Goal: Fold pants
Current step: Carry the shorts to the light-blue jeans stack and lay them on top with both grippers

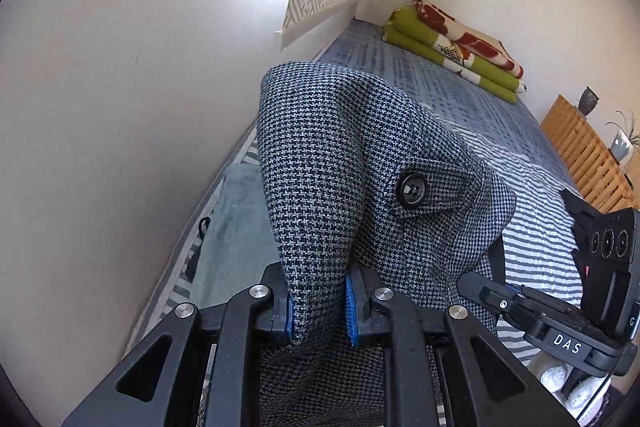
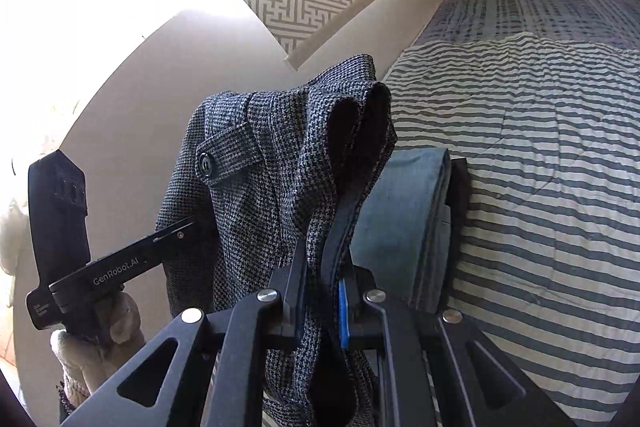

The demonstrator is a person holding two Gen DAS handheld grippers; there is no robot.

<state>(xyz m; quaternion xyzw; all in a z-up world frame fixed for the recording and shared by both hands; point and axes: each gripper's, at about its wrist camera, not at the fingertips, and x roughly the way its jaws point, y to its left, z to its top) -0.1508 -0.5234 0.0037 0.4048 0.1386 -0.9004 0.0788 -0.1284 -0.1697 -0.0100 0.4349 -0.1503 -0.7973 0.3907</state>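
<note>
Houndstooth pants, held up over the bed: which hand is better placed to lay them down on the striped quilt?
Probably the right. Its tool grips the grey houndstooth woven pants on the side facing the open grey-and-white striped quilt. The left tool holds the side nearer the white wall.

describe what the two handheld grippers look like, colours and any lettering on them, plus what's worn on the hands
Both are matte black with angular linkage arms, triangular cutouts, silver round pivot pins and ribbed blue pads on the fingers. The right gripper reads "DAS" in white; the left gripper reads "GenRobot.AI". Each carries a black block with round lenses. The left hand wears a pale knit glove.
</note>
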